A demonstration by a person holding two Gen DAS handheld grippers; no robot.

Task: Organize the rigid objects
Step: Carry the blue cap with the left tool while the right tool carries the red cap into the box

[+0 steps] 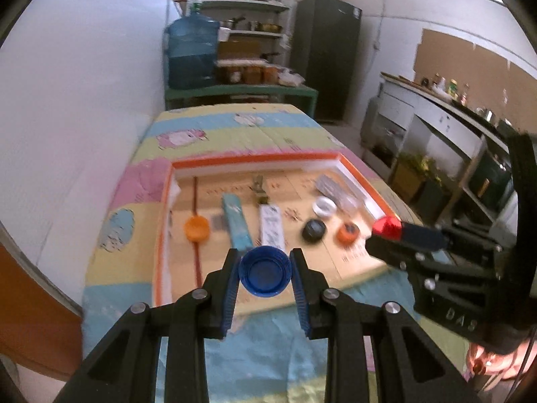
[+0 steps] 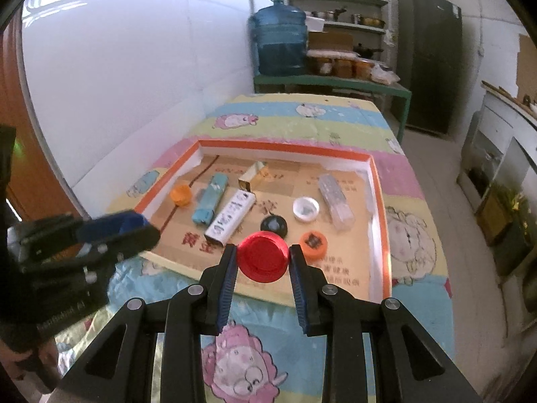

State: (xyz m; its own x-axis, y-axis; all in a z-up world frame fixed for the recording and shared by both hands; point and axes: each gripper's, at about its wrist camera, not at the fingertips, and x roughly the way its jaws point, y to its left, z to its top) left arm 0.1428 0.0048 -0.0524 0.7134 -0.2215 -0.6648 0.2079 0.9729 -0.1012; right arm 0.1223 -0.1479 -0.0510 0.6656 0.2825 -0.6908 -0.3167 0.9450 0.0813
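My left gripper [image 1: 265, 263] is shut on a blue bottle cap [image 1: 264, 271], held hollow side toward the camera above the near edge of an orange-rimmed cardboard tray [image 1: 255, 162]. My right gripper [image 2: 262, 259] is shut on a red bottle cap [image 2: 262, 257] over the tray's near right part; the same red cap [image 1: 387, 225] shows at the right of the left wrist view. On the tray floor lie an orange cap [image 2: 180, 194], a black cap [image 2: 273, 225], a white cap [image 2: 305, 209], an orange-and-black cap [image 2: 313, 242], a teal box [image 2: 209, 203], a white box [image 2: 230, 218], a gold box [image 2: 253, 176] and a clear case [image 2: 335, 201].
The tray rests on a table under a pastel cartoon cloth [image 2: 302, 114]. Behind it a green bench [image 2: 332, 84] carries a blue water jug [image 2: 280, 40] and jars. A white wall runs along the left; a dark fridge [image 2: 429, 57] and a kitchen counter [image 1: 446, 114] stand to the right.
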